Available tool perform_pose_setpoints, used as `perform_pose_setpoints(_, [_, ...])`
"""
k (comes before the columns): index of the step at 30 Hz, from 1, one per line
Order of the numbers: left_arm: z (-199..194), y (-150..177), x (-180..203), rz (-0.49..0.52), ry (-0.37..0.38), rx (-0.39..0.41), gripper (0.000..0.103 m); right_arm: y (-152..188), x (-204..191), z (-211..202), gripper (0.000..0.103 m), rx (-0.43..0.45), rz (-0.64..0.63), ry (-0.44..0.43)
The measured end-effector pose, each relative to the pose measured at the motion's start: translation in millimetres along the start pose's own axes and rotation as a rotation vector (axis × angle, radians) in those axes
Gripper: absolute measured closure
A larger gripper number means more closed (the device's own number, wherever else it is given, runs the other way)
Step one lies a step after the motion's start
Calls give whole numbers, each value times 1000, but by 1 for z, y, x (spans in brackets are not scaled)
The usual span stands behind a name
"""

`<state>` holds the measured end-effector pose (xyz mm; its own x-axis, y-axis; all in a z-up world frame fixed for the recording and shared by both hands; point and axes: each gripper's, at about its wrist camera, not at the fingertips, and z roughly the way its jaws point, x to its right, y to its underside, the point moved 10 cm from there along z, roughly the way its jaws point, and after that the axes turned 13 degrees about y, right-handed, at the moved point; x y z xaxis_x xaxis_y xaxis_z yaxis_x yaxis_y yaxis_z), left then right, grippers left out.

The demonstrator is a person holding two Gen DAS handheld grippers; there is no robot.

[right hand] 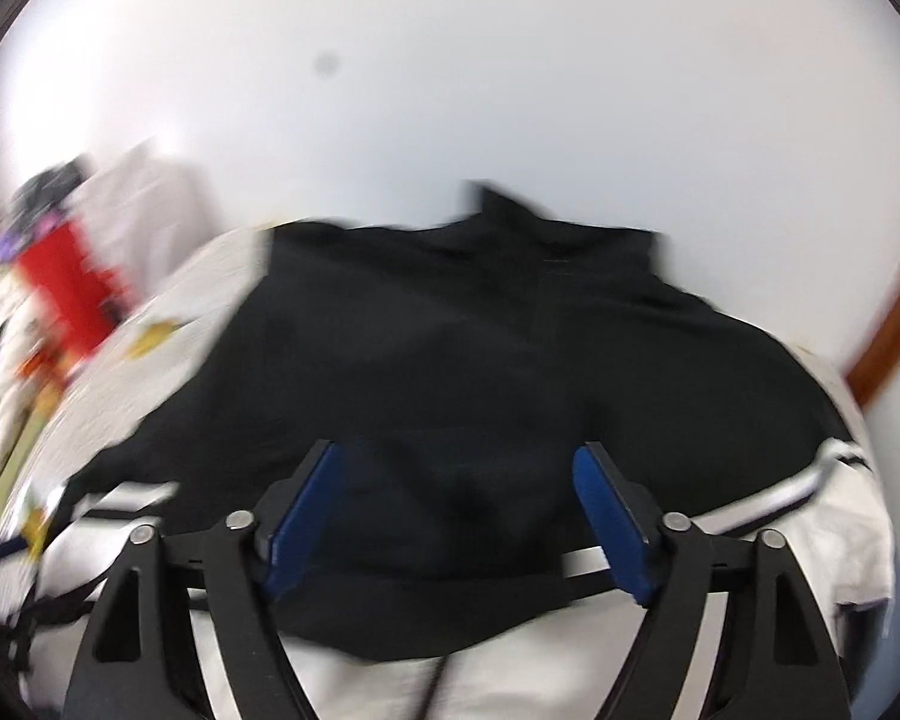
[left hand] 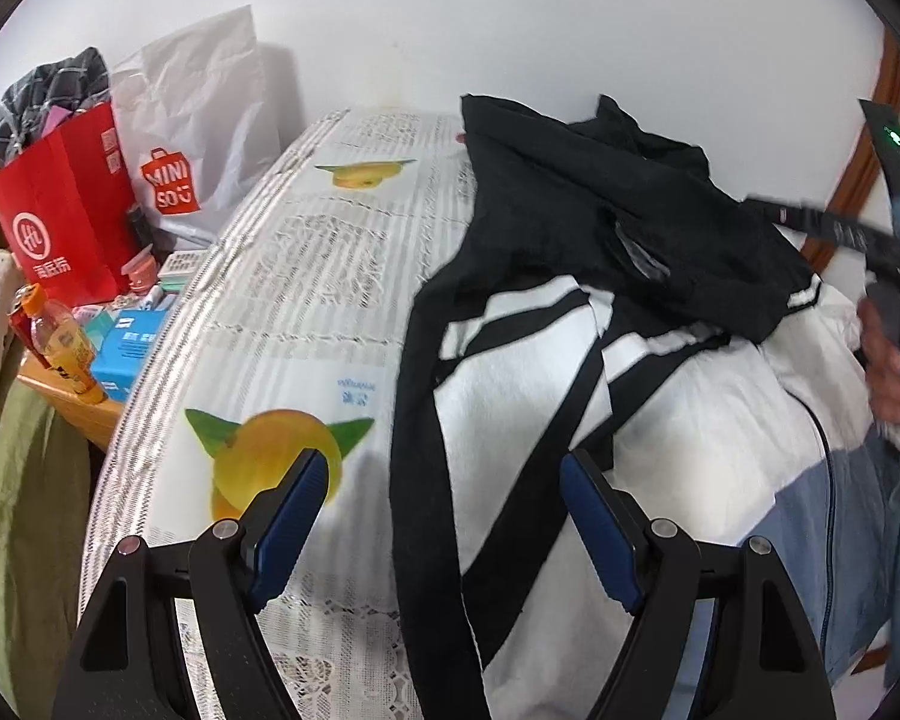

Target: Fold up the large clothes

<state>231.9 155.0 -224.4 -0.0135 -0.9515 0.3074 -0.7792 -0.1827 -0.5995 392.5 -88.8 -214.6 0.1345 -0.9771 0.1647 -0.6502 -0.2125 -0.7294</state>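
White wall is backing the patterned tablecloth (left hand: 306, 276), where the black-and-white garment (left hand: 570, 276) is lying toward three o'clock. Left gripper (left hand: 444, 516) and right gripper (right hand: 459, 516) are both gaping, gripping nothing.

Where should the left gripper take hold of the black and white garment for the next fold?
Probably at the garment's black left edge strip, approaching from the tablecloth side. That edge lies flat and exposed, just ahead of the open left gripper.
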Motion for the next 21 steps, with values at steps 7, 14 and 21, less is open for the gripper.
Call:
perform_pose_setpoints(7, [-6, -3, -6, -18, -18, 2, 25, 41, -116, -13, 22, -20, -221, -175])
perform_pose_setpoints(14, [-3, -4, -3, -10, -31, -4, 25, 51, -122, 16, 90, -80, -250, -44])
perform_pose_setpoints(21, [-2, -12, 4, -8, -25, 10, 25, -3, 2, -68, 91, 146, 44, -25])
